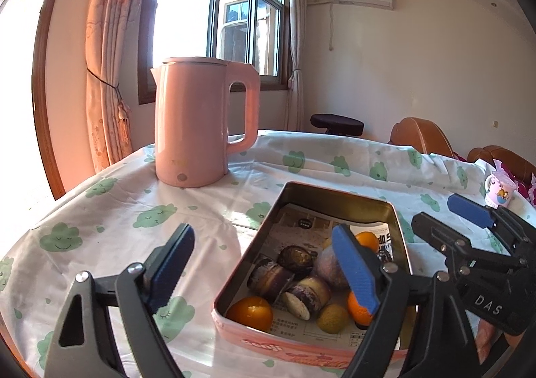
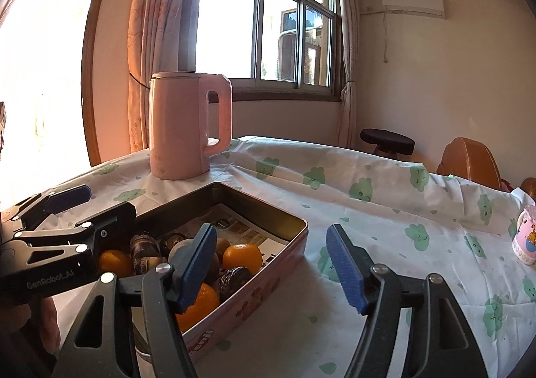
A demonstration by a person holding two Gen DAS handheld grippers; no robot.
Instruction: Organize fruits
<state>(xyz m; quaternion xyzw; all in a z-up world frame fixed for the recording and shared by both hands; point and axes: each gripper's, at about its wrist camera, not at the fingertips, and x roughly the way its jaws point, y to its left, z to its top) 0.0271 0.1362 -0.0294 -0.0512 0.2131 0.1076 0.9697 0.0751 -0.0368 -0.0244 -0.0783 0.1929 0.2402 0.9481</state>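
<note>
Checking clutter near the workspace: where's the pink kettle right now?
The pink plastic kettle stands upright on the cloud-print tablecloth, beyond the far-left corner of the rectangular metal tin of fruit, before the window, handle to the right.

Sunlit window (image 1: 214, 9) glare, sharp, fisheye-warped dark corners

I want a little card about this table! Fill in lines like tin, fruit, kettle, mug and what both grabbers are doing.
tin: open metal tin, paper-lined, on the cloud-print tablecloth
fruit: oranges, a small yellow-green fruit and dark, purplish fruits inside the tin
kettle: pink kettle upright behind the tin, apart from it
mug: cartoon mug near the table's right edge
left gripper: jaws open, holding nothing
right gripper: jaws open, holding nothing
</note>
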